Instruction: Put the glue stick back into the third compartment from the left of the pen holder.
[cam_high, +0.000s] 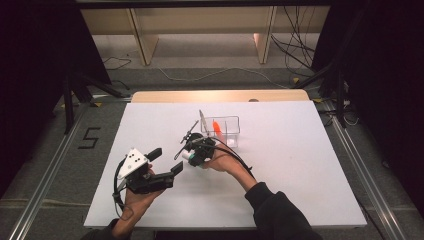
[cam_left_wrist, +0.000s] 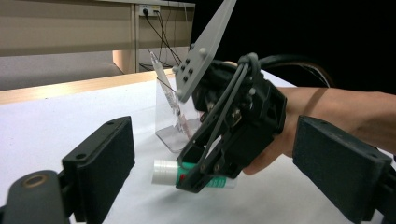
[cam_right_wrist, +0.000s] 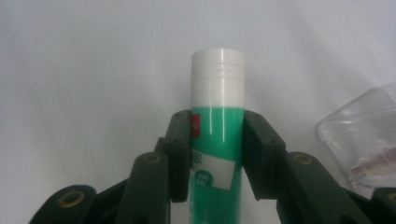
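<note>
Glue stick (cam_right_wrist: 217, 135), green body with white cap, lying flat on the white desk (cam_high: 300, 170) near the middle, just in front of the clear holder. Cap end points away from the right gripper (cam_right_wrist: 217, 158), whose jaws are closed narrow on either side of the green barrel, touching it; the grip sits behind the cap, which leaves the cap free and the body steady, probably for a lift. From the left gripper view the same stick (cam_left_wrist: 187, 172) shows under the right gripper (cam_left_wrist: 205, 179), low to the desk surface; whether it is already raised off the desk cannot be told.

Clear plastic holder (cam_high: 222, 131), open-topped, standing upright on the desk just beyond the right gripper (cam_high: 195, 155). Contents: an orange item (cam_high: 217, 127) leaning inside, and a slim pen-like item (cam_high: 202, 120) slanting out at the left corner. A likely destination or source for the stick, being the nearest container.

Left gripper (cam_high: 162, 162), held in the person's left hand (cam_high: 135, 200) at the near left of the desk, well apart from the stick. Jaws stand wide open with nothing between them, turned toward the right gripper; in its own view the left gripper (cam_left_wrist: 215, 186) frames the stick, as if waiting to take the free cap end
</note>
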